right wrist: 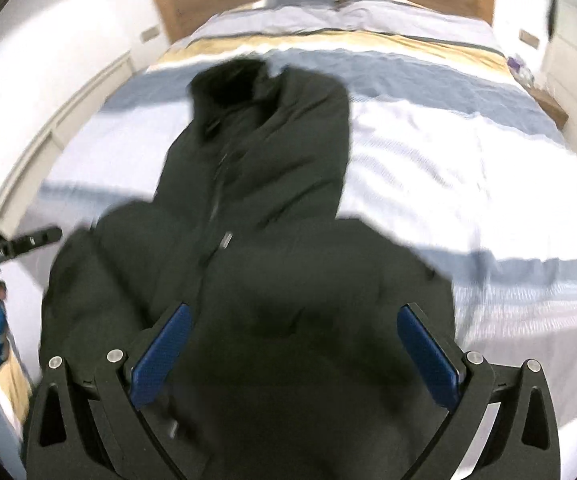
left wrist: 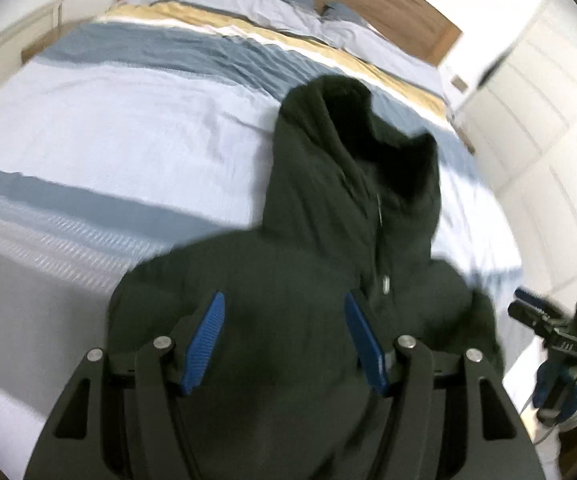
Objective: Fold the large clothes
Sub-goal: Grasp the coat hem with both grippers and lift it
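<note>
Jacket (left wrist: 328,208), dark and hooded, lay on the striped bed (left wrist: 108,128), its bulk under and ahead of both tools. Left hand-held gripper (left wrist: 284,320) had blue pads apart over the fabric; whether they pinched it could not be told. Right hand-held gripper (right wrist: 294,332) likewise stood spread, grip unclear.
</note>
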`<state>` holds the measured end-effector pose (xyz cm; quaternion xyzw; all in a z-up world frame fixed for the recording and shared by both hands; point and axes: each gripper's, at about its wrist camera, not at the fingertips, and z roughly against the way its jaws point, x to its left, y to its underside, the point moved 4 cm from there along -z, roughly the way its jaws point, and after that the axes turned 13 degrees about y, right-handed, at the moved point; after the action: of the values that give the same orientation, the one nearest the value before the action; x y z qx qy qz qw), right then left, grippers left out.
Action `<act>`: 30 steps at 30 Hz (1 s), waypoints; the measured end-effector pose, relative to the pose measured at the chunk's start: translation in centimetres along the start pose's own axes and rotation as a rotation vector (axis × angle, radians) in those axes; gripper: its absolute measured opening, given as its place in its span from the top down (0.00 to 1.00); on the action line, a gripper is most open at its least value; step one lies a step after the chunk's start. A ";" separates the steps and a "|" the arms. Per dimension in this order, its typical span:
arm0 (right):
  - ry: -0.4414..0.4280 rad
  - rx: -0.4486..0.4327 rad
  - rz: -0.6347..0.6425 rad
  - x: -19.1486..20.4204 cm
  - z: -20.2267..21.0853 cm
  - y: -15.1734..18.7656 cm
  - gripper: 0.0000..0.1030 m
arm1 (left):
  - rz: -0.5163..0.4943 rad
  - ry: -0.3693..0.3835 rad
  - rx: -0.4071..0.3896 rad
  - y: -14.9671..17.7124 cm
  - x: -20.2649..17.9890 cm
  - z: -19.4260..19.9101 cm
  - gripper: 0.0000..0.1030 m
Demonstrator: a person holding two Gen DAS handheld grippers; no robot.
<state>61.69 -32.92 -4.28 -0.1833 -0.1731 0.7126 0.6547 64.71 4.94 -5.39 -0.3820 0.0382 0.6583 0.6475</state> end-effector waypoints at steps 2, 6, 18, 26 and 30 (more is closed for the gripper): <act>-0.036 -0.001 -0.060 -1.4 -1.8 -2.7 0.01 | 0.043 0.017 -0.009 -2.8 1.2 -1.9 0.41; -0.104 -0.002 -0.176 -3.2 -5.6 -7.4 0.01 | 0.107 0.059 -0.035 -7.3 2.8 -5.1 0.41; -0.236 -0.031 -0.315 -3.0 -13.4 -16.2 0.01 | 0.250 0.163 -0.049 -13.1 5.5 -13.6 0.41; -0.234 -0.015 -0.343 -2.2 -16.8 -18.8 0.01 | 0.315 0.199 -0.056 -13.0 6.7 -16.8 0.41; -0.201 0.021 -0.305 -1.4 -18.3 -19.1 0.08 | 0.299 0.204 -0.034 -13.0 5.7 -18.6 0.41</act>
<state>87.32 -32.66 -10.94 -0.0761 -0.2560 0.6216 0.7364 85.37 1.58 -15.87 -0.4477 0.1489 0.7056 0.5288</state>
